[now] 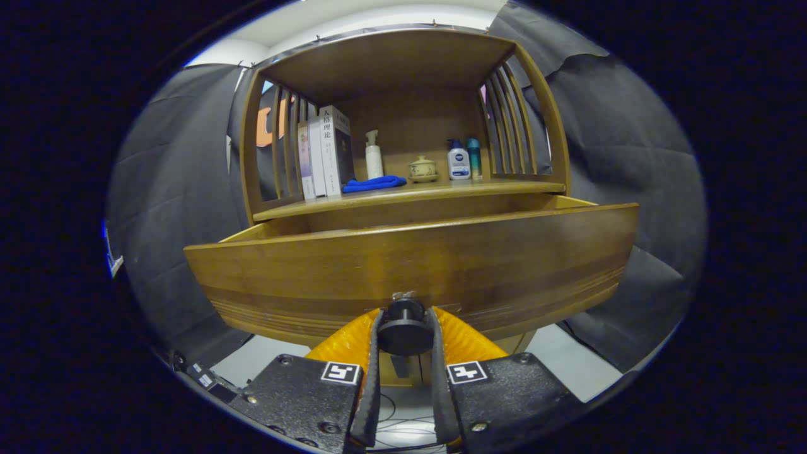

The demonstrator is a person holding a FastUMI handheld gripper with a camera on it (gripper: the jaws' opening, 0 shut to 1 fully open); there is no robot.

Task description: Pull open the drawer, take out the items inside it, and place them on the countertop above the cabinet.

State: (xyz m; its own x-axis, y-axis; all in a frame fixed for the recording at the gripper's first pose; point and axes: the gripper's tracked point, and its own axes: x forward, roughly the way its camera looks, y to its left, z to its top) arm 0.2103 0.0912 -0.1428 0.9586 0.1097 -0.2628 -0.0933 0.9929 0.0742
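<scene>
The wooden drawer (410,265) stands pulled out from the cabinet, its broad front panel close ahead of me. A round dark knob (405,325) sits at the lower middle of that panel. My gripper (405,331) is shut on the knob, one finger pressing each side of it. The drawer's inside is hidden behind the front panel. Above it runs the countertop (410,189), a shelf enclosed by a curved slatted frame.
On the countertop stand a few books (325,151), a white pump bottle (374,156), a blue cloth (374,183), a small lidded pot (422,168) and two bottles (464,159). Black cloth walls hang on both sides. A pale floor (561,359) shows below.
</scene>
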